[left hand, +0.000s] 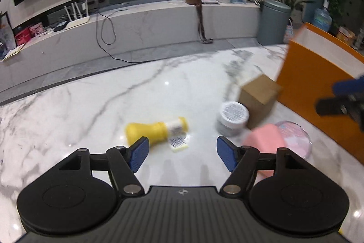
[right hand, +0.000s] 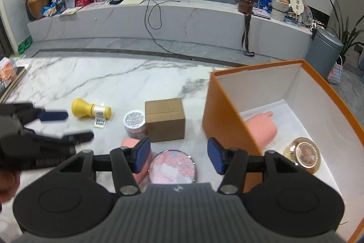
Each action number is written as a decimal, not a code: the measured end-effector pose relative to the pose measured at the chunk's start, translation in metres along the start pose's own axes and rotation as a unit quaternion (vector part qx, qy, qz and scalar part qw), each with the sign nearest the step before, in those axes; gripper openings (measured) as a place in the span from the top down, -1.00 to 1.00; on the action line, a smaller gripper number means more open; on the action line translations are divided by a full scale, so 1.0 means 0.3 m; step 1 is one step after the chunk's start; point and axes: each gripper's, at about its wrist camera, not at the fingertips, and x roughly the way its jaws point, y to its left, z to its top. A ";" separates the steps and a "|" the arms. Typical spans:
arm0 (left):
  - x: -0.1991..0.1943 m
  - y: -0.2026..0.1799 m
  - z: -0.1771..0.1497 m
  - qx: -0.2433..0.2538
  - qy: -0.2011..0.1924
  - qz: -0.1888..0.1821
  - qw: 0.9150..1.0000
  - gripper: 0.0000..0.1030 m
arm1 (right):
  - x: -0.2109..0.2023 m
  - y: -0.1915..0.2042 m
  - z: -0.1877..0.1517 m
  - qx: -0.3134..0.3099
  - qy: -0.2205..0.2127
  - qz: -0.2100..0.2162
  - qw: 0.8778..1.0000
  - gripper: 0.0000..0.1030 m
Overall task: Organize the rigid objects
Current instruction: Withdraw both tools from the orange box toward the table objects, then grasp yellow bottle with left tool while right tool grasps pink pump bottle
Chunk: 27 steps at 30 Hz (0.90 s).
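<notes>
Pink tin (right hand: pixel 173 166) sits right under the right gripper (right hand: pixel 179 156), whose jaws stand part open with nothing between the pads, the tin's round lid showing in the gap. Beside it lies a pink block (right hand: pixel 136 160), touching or nearly touching the tin's left edge. That's the first worry: close down here and the left pad could catch the block instead, or nudge both aside.

Over on the left, the left gripper (left hand: pixel 182 153) hangs wide open and empty above the tabletop (left hand: pixel 91 111), with the yellow bottle (left hand: pixel 157 130) lying on its side just ahead of the left pad. A bottle on its side may well roll if only one pad touches it, and its loose tag (left hand: pixel 178 144) could get pinched rather than the body.

Between the two targets stand a small jar (right hand: pixel 134 123) and a brown carton (right hand: pixel 165 119), side by side and touching or close to it. Both grippers work near each other, so a collision looks possible.

The orange box (right hand: pixel 229 127) waits at right, a gold dish (right hand: pixel 303 155) and a pink piece (right hand: pixel 261 127) already inside. Its tall near wall could snag anything carried in low.
</notes>
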 end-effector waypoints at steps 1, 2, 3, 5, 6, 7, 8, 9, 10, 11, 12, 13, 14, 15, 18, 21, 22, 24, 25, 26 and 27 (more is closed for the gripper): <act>0.010 0.013 0.006 0.000 0.000 0.002 1.000 -0.58 | 0.008 0.006 -0.002 -0.002 0.003 0.000 1.000 -0.09; 0.020 0.026 0.012 0.001 0.002 0.004 1.000 -0.58 | 0.016 0.011 -0.001 -0.004 0.005 -0.001 1.000 -0.09; 0.028 0.035 0.017 0.002 0.002 0.007 1.000 -0.59 | 0.025 0.015 -0.001 -0.006 0.008 0.000 1.000 -0.09; 0.042 0.049 0.027 0.008 0.001 0.006 1.000 -0.64 | 0.039 0.020 0.001 -0.007 0.012 -0.001 1.000 -0.10; 0.047 0.051 0.030 0.016 -0.001 0.005 1.000 -0.65 | 0.046 0.022 0.002 -0.007 0.014 0.000 1.000 -0.10; 0.053 0.052 0.033 0.027 -0.002 0.004 1.000 -0.66 | 0.050 0.020 0.004 -0.008 0.016 0.001 1.000 -0.10; 0.060 0.049 0.033 0.044 -0.003 0.003 0.999 -0.66 | 0.056 0.021 0.007 -0.008 0.017 0.002 1.000 -0.10; 0.066 0.045 0.032 0.064 -0.005 0.005 0.998 -0.67 | 0.063 0.025 0.008 -0.009 0.019 0.003 1.000 -0.11; 0.073 0.043 0.029 0.084 -0.007 0.006 0.996 -0.67 | 0.067 0.026 0.007 -0.011 0.020 0.005 1.000 -0.11; 0.081 0.040 0.026 0.102 -0.010 0.006 0.995 -0.67 | 0.073 0.031 0.008 -0.012 0.021 0.008 1.000 -0.11; 0.090 0.039 0.021 0.119 -0.013 0.006 0.993 -0.68 | 0.079 0.038 0.005 -0.014 0.023 0.009 1.000 -0.12; 0.100 0.042 0.018 0.126 -0.014 0.005 0.992 -0.68 | 0.082 0.040 0.002 -0.016 0.024 0.011 1.000 -0.12; 0.113 0.048 0.015 0.128 -0.014 0.003 0.992 -0.67 | 0.087 0.044 0.001 -0.017 0.025 0.012 0.999 -0.12; 0.126 0.055 0.012 0.129 -0.013 -0.001 0.992 -0.68 | 0.091 0.047 0.000 -0.018 0.027 0.014 0.999 -0.12; 0.154 0.063 0.008 0.155 -0.012 -0.011 0.988 -0.68 | 0.102 0.055 -0.001 -0.020 0.030 0.018 0.999 -0.12; 0.177 0.075 0.007 0.186 -0.010 -0.010 0.982 -0.68 | 0.112 0.059 -0.001 -0.021 0.032 0.023 0.999 -0.12; 0.189 0.086 0.007 0.187 -0.006 -0.011 0.982 -0.68 | 0.114 0.057 -0.001 -0.022 0.033 0.025 0.999 -0.12; 0.210 0.110 0.006 0.179 0.006 -0.025 0.983 -0.68 | 0.119 0.060 -0.002 -0.023 0.035 0.027 0.999 -0.12; 0.220 0.122 0.003 0.175 0.012 -0.033 0.984 -0.68 | 0.120 0.061 -0.004 -0.024 0.036 0.029 0.999 -0.12; 0.232 0.133 -0.002 0.172 0.018 -0.041 0.984 -0.70 | 0.122 0.064 -0.005 -0.024 0.036 0.030 0.999 -0.12; 0.232 0.146 -0.007 0.164 0.010 -0.047 0.985 -0.74 | 0.124 0.067 -0.007 -0.025 0.037 0.032 0.998 -0.12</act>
